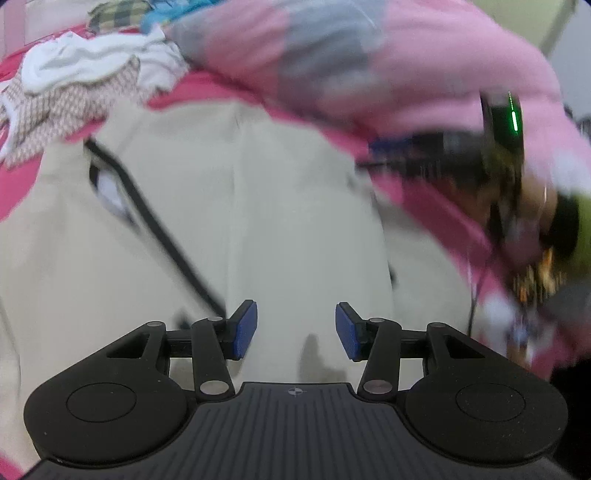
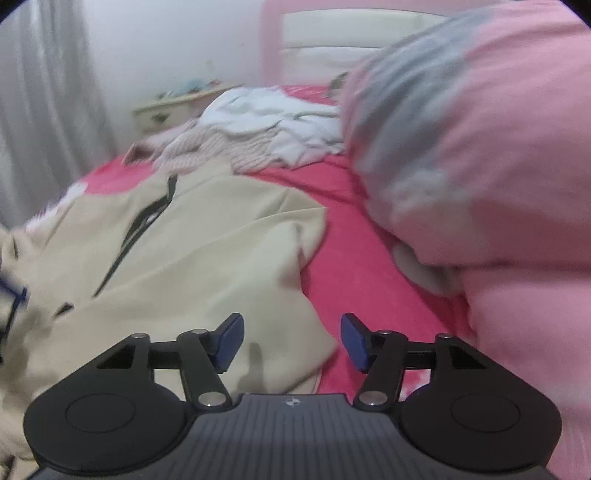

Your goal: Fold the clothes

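The left gripper (image 1: 295, 328) stands wide, nothing between its blue pads (image 1: 244, 330), and hangs over the cream garment (image 1: 229, 206), which fills the middle of the left wrist view. A black stripe (image 1: 155, 221) runs slantwise across the cloth at centre left.

The right gripper (image 2: 291, 341) is also wide and holds nothing. Its left pad lies over the cream garment (image 2: 192, 251) and its right pad over the red sheet (image 2: 354, 229); the garment's edge falls between them.

Only the left view shows the right gripper's body with a green light (image 1: 513, 118), at the right edge, blurred. It also shows a checked cloth (image 1: 118, 14) and a blue cloth (image 1: 173, 13) at the top.

Only the right view shows the curtain (image 2: 48, 103) at upper left, a small table (image 2: 173, 105) and the headboard (image 2: 332, 33).

Both show the pink quilt (image 2: 498, 166) at upper right and a heap of white clothes (image 2: 273, 118) on the sheet beyond the garment, possibly with a patterned piece under it.
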The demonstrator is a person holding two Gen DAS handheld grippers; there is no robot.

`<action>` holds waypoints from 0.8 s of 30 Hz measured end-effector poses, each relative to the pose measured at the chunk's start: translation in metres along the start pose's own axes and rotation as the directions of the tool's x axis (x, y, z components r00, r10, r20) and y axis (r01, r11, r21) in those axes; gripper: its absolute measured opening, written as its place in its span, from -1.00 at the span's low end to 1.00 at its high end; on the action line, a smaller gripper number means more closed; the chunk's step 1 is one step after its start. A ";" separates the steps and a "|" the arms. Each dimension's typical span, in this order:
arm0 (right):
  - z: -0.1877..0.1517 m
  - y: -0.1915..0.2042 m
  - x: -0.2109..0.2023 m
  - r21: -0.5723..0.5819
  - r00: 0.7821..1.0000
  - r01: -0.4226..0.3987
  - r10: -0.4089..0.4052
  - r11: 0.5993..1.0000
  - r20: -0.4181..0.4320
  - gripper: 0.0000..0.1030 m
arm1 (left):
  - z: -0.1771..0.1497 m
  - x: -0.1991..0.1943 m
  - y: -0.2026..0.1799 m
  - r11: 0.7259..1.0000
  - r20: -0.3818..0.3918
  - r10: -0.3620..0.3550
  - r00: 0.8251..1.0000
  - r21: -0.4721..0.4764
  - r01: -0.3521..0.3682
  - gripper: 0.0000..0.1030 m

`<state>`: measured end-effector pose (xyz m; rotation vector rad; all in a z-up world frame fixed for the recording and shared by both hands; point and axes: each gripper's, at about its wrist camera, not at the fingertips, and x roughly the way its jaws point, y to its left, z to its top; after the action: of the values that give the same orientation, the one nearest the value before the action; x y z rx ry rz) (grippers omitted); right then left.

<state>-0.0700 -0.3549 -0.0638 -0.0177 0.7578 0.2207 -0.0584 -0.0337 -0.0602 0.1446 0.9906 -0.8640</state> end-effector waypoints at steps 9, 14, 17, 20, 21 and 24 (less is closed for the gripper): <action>0.003 -0.035 0.040 0.191 0.969 -0.156 0.188 0.969 -0.161 -0.55 | 0.070 0.069 0.026 0.989 0.088 -0.056 0.995 -0.130 0.067 -0.09; 0.007 -0.030 0.007 0.313 0.969 -0.184 0.225 0.932 -0.100 -0.58 | 0.086 0.089 0.038 0.982 0.121 -0.075 0.990 -0.161 0.094 -0.09; -0.002 -0.036 0.017 0.358 0.970 -0.156 0.211 0.920 -0.120 -0.57 | 0.107 0.100 0.043 0.984 0.164 -0.065 0.984 -0.155 0.091 -0.09; -0.008 -0.043 0.022 0.400 0.969 -0.164 0.222 0.902 -0.104 -0.57 | 0.132 0.118 0.041 0.991 0.210 -0.052 0.976 -0.110 0.076 -0.09; -0.010 -0.044 0.022 0.409 0.970 -0.165 0.223 0.897 -0.099 -0.57 | 0.140 0.128 0.037 0.995 0.207 -0.041 0.977 -0.078 0.058 -0.09; -0.016 -0.045 0.021 0.424 0.974 -0.162 0.214 0.891 -0.078 -0.57 | 0.153 0.162 0.020 0.998 0.184 0.061 0.981 0.021 -0.066 -0.09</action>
<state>-0.0570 -0.3961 -0.0929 0.4545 0.9186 0.2410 0.1001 -0.1857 -0.1052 0.1174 0.7982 -0.8170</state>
